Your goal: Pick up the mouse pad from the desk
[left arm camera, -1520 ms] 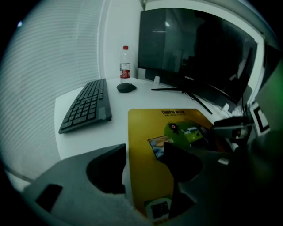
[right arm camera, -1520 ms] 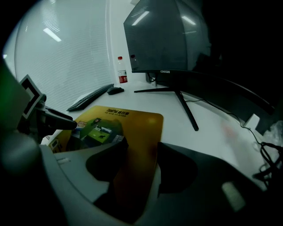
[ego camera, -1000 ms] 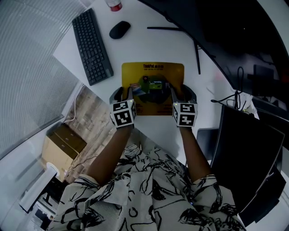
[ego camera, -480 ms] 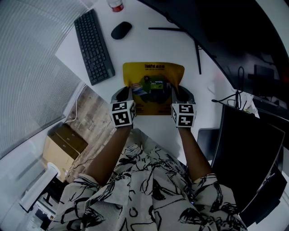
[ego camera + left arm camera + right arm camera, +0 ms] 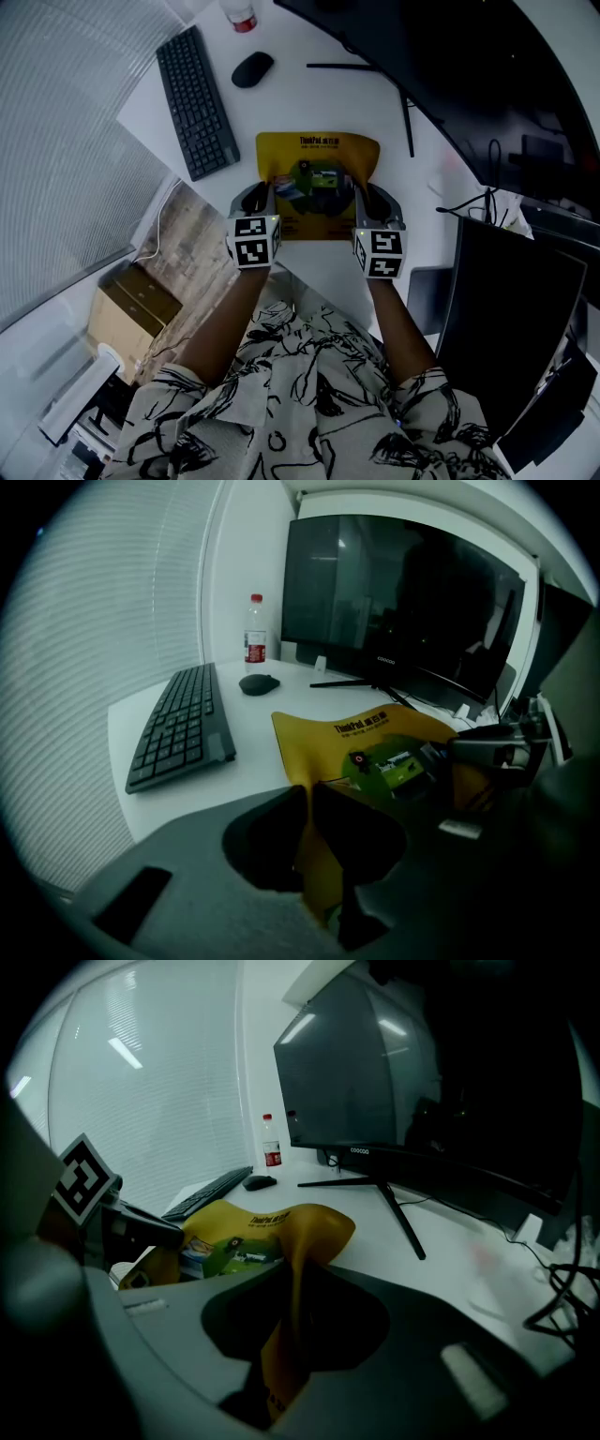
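1. Two grippers clamp the mouse pad, which lies by the near edge of the desk. The left gripper pinches its left side and the right gripper its right side. Both sets of jaws have just been closing on it.
2. Raise both grippers evenly; the pad's far edge rests on the desk.
3. Grip firmly, because the thin pad probably sags between the grips.
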### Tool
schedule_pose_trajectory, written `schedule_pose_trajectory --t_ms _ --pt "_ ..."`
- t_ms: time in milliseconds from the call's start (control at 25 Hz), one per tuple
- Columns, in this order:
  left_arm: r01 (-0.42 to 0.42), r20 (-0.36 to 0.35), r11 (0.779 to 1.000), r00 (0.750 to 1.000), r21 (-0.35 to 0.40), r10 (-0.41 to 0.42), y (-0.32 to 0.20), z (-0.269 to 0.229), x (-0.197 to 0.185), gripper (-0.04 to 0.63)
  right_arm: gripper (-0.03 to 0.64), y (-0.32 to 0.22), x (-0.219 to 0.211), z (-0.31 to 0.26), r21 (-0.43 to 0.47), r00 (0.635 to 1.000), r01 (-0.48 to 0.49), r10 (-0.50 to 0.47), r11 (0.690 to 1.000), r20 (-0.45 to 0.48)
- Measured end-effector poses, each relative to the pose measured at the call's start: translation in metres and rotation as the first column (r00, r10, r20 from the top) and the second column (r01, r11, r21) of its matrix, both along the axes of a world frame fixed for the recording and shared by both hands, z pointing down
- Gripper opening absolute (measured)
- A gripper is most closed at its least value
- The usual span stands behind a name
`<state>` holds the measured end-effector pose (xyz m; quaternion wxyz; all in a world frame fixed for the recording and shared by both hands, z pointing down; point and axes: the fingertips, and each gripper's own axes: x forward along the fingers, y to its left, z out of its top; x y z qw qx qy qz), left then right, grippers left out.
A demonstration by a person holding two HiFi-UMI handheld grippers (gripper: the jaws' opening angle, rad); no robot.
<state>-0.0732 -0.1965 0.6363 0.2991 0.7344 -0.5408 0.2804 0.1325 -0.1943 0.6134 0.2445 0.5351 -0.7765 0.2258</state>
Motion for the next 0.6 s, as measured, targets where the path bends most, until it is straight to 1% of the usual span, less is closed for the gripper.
schedule_pose_trajectory --t_ms 160,240,360,520,600 --pt "-0.019 0.021 0.998 1.0 0.064 0.018 -0.008 -0.016 -0.002 0.048 0.066 -0.001 -0.002 -0.018 0.055 1.0 -0.02 0.019 0.998 0.023" --pt "-0.036 0.032 0.993 0.999 0.111 0.032 -0.015 -0.03 -0.002 0.048 0.066 -0.005 -0.002 -0.028 0.086 0.999 -0.033 0.03 0.996 0.039" --pt "-0.074 0.04 0.978 0.997 0.197 0.068 -0.026 -0.06 0.004 0.048 0.067 -0.009 0.001 -0.047 0.129 0.997 -0.055 0.047 0.99 0.064" --pt "-0.1 0.029 0.958 0.995 0.269 0.095 -0.032 -0.092 0.006 0.048 0.071 -0.013 0.005 -0.071 0.17 0.994 -0.079 0.065 0.982 0.085" --pt "-0.116 0.035 0.945 0.993 0.306 0.111 -0.036 -0.108 0.008 0.048 0.071 -0.015 0.006 -0.084 0.193 0.993 -0.089 0.072 0.977 0.093"
